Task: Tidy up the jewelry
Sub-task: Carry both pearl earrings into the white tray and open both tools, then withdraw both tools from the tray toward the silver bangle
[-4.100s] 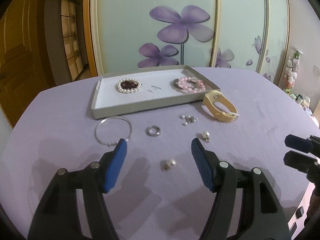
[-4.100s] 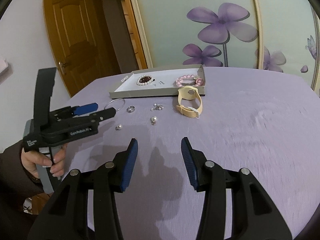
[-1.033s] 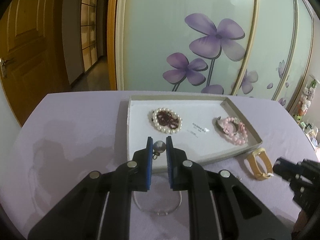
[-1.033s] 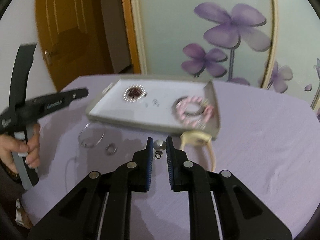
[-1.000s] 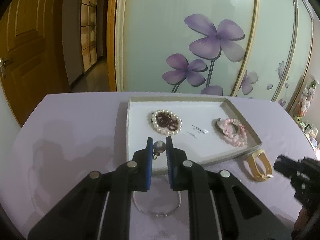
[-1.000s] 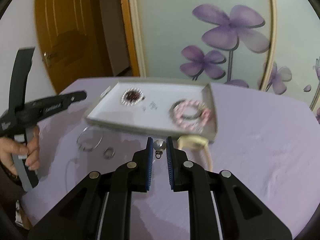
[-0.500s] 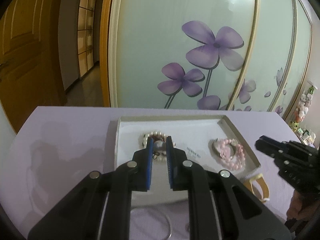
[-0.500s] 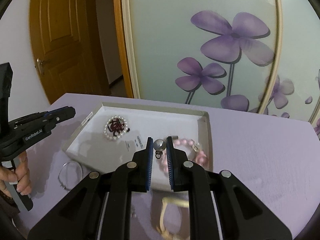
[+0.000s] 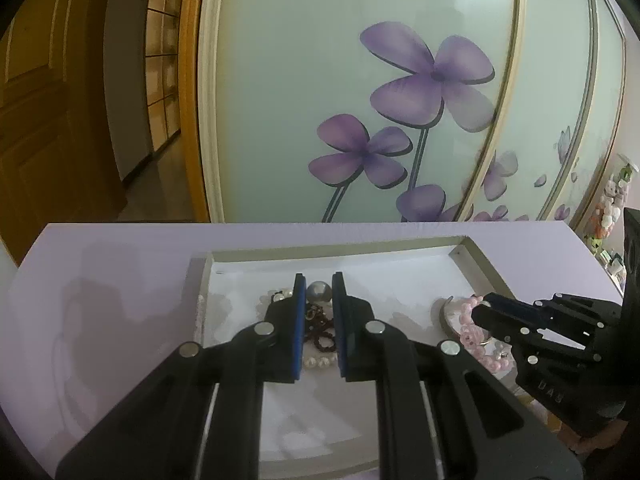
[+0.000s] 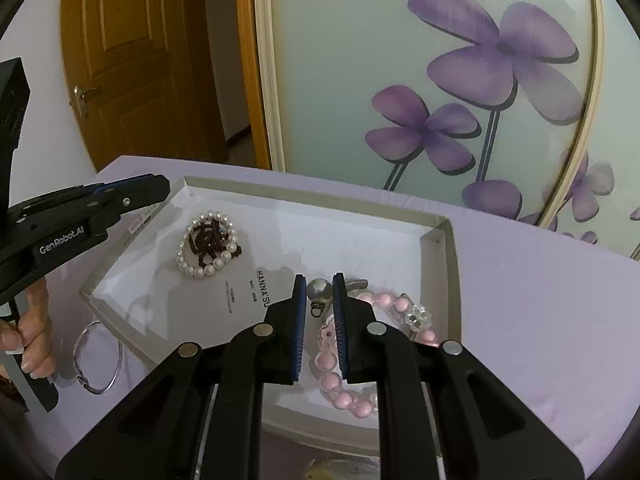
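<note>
- Two grippers each carry one pearl earring, so both pieces can go into the shallow grey box (image 10: 448, 264) on the lilac desk (image 10: 540, 320) together.
- Left gripper (image 9: 319, 296): its jaws stand narrow, pressed on a grey pearl earring (image 9: 319, 292) right at the tips. It hangs above the pearl-and-dark-bead bracelet (image 9: 316, 332) at the left of the box.
- Right gripper (image 10: 319, 296): its jaws are likewise narrow, clamped on a second pearl earring (image 10: 319, 290), whose small metal loop dangles below the pearl. It hovers over the pink bead bracelet (image 10: 344, 392) at the right of the box.
- Each pearl sits between the pad tips, presumably so that it drops cleanly when released.
- White box floor lies bare between the two bracelets, likely the better landing spot.
- Outside the box, a thin silver bangle (image 10: 98, 356) lies on the desk, still to be put away.
</note>
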`<state>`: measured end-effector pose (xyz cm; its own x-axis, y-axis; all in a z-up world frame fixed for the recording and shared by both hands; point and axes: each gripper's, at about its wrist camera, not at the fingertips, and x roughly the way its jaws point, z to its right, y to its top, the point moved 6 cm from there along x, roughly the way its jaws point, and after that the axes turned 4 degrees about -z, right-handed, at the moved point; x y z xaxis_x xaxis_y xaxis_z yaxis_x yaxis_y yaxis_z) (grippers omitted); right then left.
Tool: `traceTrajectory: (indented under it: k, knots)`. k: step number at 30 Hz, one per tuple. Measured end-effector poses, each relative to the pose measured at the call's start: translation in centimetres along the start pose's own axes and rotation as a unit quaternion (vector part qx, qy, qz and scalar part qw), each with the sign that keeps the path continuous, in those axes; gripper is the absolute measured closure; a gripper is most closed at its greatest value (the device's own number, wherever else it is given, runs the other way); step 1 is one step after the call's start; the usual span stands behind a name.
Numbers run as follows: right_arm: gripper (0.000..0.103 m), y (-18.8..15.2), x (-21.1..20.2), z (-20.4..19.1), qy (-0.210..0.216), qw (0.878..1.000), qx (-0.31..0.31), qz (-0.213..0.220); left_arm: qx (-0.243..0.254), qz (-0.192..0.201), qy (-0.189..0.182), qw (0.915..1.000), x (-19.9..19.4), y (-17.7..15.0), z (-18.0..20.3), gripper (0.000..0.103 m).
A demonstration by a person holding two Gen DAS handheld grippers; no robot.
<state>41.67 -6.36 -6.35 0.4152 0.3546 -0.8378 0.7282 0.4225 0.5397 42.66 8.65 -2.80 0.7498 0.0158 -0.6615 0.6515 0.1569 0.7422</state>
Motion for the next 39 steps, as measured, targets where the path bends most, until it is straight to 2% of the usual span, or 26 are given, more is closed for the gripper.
traceTrajectory:
  k: [7,9,11,12,22,26,32,35,39]
  knots:
    - [0.088,-0.3,0.6,0.0,0.008,1.0,0.004,-0.011,0.004,-0.005,0.001,1.0,1.0,0.0,0.1,0.09]
    - [0.082,-0.5,0.5,0.0,0.011,1.0,0.006,-0.012,0.004,-0.008,-0.001,1.0,1.3,0.0,0.2,0.09]
    - [0.066,-0.6,0.3,0.1,0.012,1.0,0.007,-0.01,0.005,-0.01,-0.004,0.9999,1.6,-0.1,0.4,0.09]
    - [0.065,-0.6,0.2,0.1,0.012,1.0,0.008,-0.009,0.006,-0.011,-0.006,0.9999,1.7,-0.1,0.5,0.09]
    - [0.063,-1.0,-0.5,0.6,0.014,1.0,0.015,-0.007,0.018,-0.026,-0.015,0.9994,2.9,-0.8,1.7,0.088]
    - [0.063,-1.5,-1.1,0.5,0.015,1.0,0.018,-0.007,0.016,-0.022,-0.009,0.9996,2.5,-0.8,1.4,0.071]
    - [0.063,-2.5,-2.4,0.4,0.019,1.0,0.02,-0.007,0.015,-0.015,-0.005,0.9998,1.2,-0.9,0.8,0.062]
    - [0.063,-3.1,-3.5,0.4,0.022,0.999,0.023,-0.002,0.015,-0.007,0.0,0.9999,-0.2,-1.3,0.0,0.056]
    - [0.063,-4.2,-4.9,0.1,0.029,0.999,0.025,0.004,0.012,0.001,0.011,0.9999,-2.8,-2.8,-1.6,0.053]
